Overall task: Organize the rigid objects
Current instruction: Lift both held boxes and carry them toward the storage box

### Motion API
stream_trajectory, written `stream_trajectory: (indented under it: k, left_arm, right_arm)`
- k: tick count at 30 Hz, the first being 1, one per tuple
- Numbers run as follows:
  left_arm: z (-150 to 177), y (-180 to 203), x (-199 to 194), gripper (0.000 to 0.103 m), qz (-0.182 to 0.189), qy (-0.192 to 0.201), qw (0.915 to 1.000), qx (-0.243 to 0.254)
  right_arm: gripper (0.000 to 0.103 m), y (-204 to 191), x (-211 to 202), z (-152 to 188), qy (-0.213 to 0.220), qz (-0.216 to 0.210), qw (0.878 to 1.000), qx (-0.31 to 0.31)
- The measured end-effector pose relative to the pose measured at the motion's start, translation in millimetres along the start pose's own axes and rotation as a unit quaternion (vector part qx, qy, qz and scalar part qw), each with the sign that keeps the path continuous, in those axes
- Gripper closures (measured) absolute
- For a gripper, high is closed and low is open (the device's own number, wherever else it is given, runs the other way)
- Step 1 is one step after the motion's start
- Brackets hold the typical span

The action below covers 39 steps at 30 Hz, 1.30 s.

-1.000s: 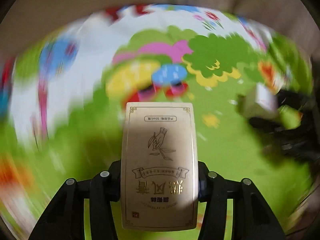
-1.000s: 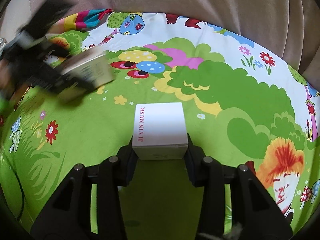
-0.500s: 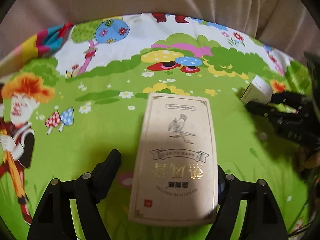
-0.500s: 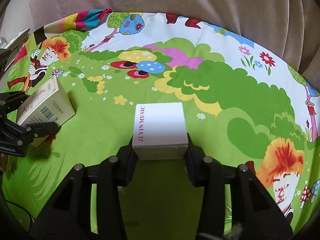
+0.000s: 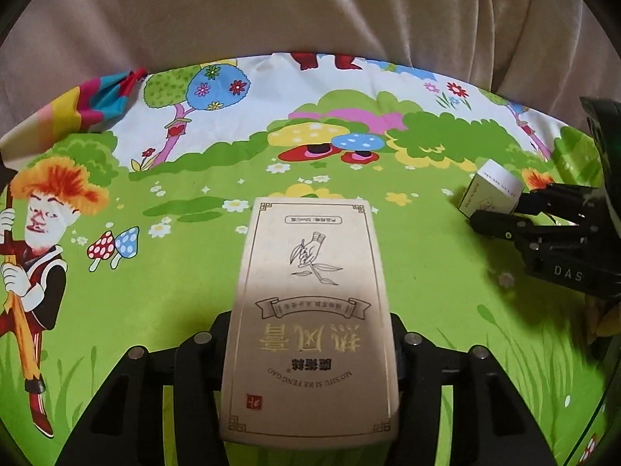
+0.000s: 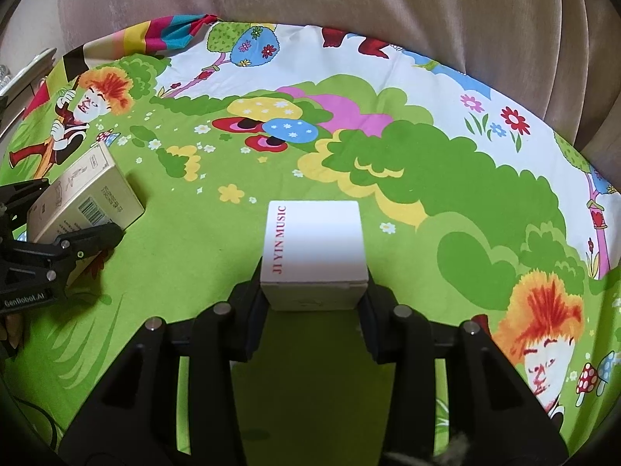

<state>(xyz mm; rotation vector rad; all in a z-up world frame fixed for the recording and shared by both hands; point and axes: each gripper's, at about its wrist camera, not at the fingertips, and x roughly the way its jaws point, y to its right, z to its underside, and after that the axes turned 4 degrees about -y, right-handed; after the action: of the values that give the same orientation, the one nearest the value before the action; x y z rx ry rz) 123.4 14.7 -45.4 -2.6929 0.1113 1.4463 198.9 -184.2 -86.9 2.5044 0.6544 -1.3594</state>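
My left gripper (image 5: 310, 334) is shut on a tall beige box (image 5: 310, 310) with gold Chinese lettering, held flat over the cartoon-print cloth (image 5: 155, 272). The box also shows in the right wrist view (image 6: 85, 198), at the far left, between the left gripper's fingers (image 6: 89, 237). My right gripper (image 6: 312, 295) is shut on a small white box (image 6: 314, 244) printed "JI YIN MUSIC". That white box shows in the left wrist view (image 5: 493, 194), at the far right, held by the right gripper (image 5: 504, 213).
The colourful cloth (image 6: 427, 194) covers the surface. A beige sofa back (image 5: 310, 11) rises behind it. A striped cloth corner (image 6: 167, 35) lies at the back left.
The left gripper swung round and settled, then closed on the beige box after standing wide half a second ago. The right gripper and white box stayed still.
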Motion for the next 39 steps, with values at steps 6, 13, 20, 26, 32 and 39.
stream_trajectory:
  k: [6,13,20,26,32,39]
  left_arm:
    - [1,1,0,0.05,-0.006,0.002,1.0,0.0]
    - [1,2,-1,0.05,-0.009,0.003,1.0,0.002]
    - [4,4,-3,0.051,-0.033,0.005,0.9993,-0.014]
    - [25,17,-68,0.051,-0.048,0.072,0.9948,-0.055]
    - [29,44,-184,0.051,-0.045,0.211,0.9738,-0.073]
    - [45,74,-277,0.05,-0.039,0.316,0.9466,-0.054]
  right_arm:
    - [0.058,1,0,0,0.0,-0.002,1.0,0.001]
    - [0.058,1,0,0,0.0,-0.003,1.0,0.002]
    - [0.058,2,-2,0,0.005,0.018,1.0,0.009]
    - [0.058,9,-74,32,0.122,0.04,0.986,0.107]
    - [0.058,-24,-189,79,0.252,0.068,0.956,0.136]
    - [0.058,-68,-293,105,0.358,0.104,0.923,0.097]
